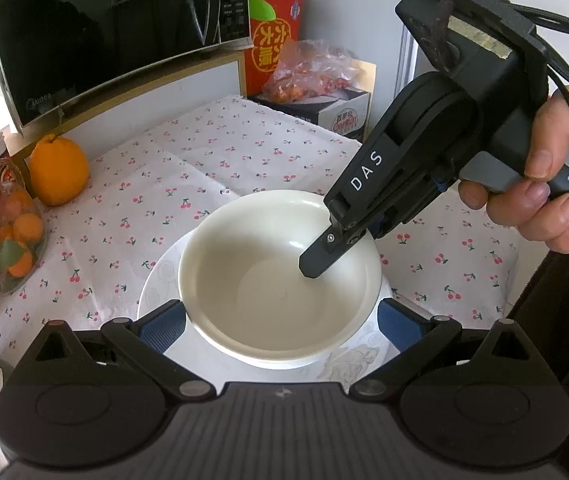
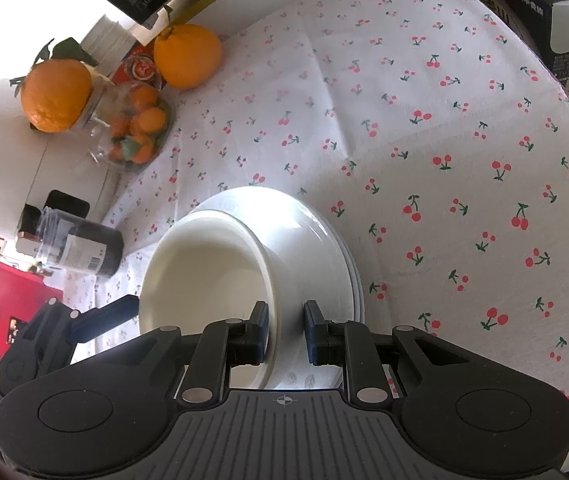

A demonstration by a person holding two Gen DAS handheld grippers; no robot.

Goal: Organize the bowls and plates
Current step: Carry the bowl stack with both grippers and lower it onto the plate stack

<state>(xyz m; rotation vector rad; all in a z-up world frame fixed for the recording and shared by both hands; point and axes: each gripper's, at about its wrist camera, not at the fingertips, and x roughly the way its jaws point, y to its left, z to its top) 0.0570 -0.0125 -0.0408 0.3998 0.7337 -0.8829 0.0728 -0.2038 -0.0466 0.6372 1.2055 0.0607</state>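
The white bowl (image 1: 280, 280) sits on a white plate (image 1: 156, 284) on the cherry-print cloth (image 1: 212, 148), and both grippers are at it. The right gripper (image 2: 284, 334) comes down over the bowl's rim from the side. One blue pad is inside the bowl and the other outside, with the wall between them. The jaws are drawn nearly together and pinch the bowl wall. A hand (image 1: 552, 184) grips its handle, seen from the left wrist camera, where one dark finger (image 1: 324, 252) reaches down into the bowl's hollow.

The left gripper (image 1: 284, 320) stands spread wide, its blue pads (image 1: 162, 326) at either side of the bowl's near edge, close against it. I cannot tell whether they touch it.

Beyond the left gripper's tips, past the bowl, a black microwave (image 1: 104, 28) stands on a shelf at the back. To its left side an orange (image 1: 58, 170) sits on the cloth, next to a glass jar (image 1: 0, 232) of small oranges. A red carton (image 1: 270, 36) and a plastic bag (image 1: 312, 72) lie behind, to the right of the microwave.
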